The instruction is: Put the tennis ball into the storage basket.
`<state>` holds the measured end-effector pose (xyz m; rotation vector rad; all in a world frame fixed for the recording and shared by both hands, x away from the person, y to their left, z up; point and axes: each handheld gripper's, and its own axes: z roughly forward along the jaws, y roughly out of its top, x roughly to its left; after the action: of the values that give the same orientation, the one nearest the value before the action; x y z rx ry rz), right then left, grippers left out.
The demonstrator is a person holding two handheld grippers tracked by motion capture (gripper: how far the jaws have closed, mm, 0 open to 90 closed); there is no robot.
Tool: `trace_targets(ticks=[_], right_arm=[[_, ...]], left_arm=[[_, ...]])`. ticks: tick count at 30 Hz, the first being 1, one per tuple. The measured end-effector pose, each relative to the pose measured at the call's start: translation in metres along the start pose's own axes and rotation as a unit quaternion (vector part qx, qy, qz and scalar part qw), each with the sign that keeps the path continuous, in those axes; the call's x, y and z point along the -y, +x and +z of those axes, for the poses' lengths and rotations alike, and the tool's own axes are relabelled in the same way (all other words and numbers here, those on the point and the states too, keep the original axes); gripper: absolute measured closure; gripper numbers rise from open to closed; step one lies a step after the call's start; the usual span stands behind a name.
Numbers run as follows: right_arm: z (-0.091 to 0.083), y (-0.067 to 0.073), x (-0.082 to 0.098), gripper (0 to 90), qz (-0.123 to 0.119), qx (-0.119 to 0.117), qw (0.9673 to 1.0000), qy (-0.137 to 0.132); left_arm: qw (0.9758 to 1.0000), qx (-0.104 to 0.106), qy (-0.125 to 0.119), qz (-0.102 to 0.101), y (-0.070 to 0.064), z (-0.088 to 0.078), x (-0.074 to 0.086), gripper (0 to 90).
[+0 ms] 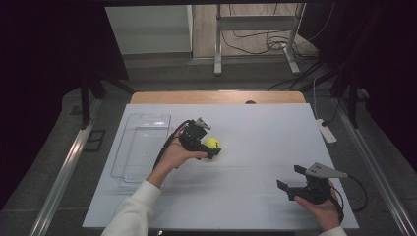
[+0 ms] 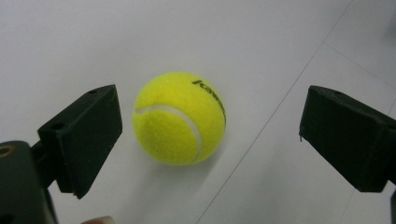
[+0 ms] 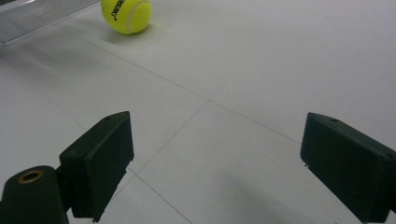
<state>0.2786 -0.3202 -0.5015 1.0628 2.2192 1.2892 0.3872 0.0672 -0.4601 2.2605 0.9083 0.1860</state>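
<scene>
A yellow tennis ball (image 1: 213,143) rests on the white table near its middle. My left gripper (image 1: 214,149) is right at the ball and stands open. In the left gripper view the ball (image 2: 180,118) lies between the two black jaws, nearer the left one, and touches neither. My right gripper (image 1: 289,180) is open at the front right of the table, held low with nothing between its jaws. The right gripper view has the ball (image 3: 126,16) far off at the top left.
A clear plastic tray (image 1: 141,146) lies on the left part of the table, just left of my left hand; its edge (image 3: 37,18) appears at the top left of the right gripper view. A white tag (image 1: 327,132) sits at the table's right edge.
</scene>
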Motion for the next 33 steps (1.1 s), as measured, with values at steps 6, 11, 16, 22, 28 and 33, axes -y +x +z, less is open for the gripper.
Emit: trace_targets(ticks=[6, 11, 16, 22, 28, 33], right_arm=[[0.0, 0.0, 0.0, 9.6, 0.001, 0.0, 1.0, 0.0], [0.0, 0.0, 0.001, 9.6, 0.002, 0.001, 1.0, 0.002], [0.001, 0.0, 0.001, 9.6, 0.002, 0.001, 1.0, 0.002], [0.0, 0.0, 0.001, 9.6, 0.002, 0.001, 1.0, 0.001], [0.001, 0.0, 0.001, 9.6, 0.002, 0.0, 1.0, 0.002], [0.001, -0.001, 0.001, 9.6, 0.002, 0.001, 1.0, 0.002]], left_arm=[[0.9999, -0.001, 0.01, -0.004, 0.003, 0.007, -0.002, 6.7], [0.9999, -0.002, 0.014, -0.006, 0.004, 0.012, -0.003, 6.6], [0.9997, -0.005, 0.023, -0.01, 0.007, 0.018, -0.004, 6.2], [0.9993, -0.006, 0.034, -0.016, 0.008, 0.027, -0.006, 5.3], [0.9984, -0.012, 0.052, -0.017, 0.009, 0.038, -0.006, 4.2], [0.9978, -0.018, 0.062, -0.017, 0.008, 0.043, -0.006, 3.7]])
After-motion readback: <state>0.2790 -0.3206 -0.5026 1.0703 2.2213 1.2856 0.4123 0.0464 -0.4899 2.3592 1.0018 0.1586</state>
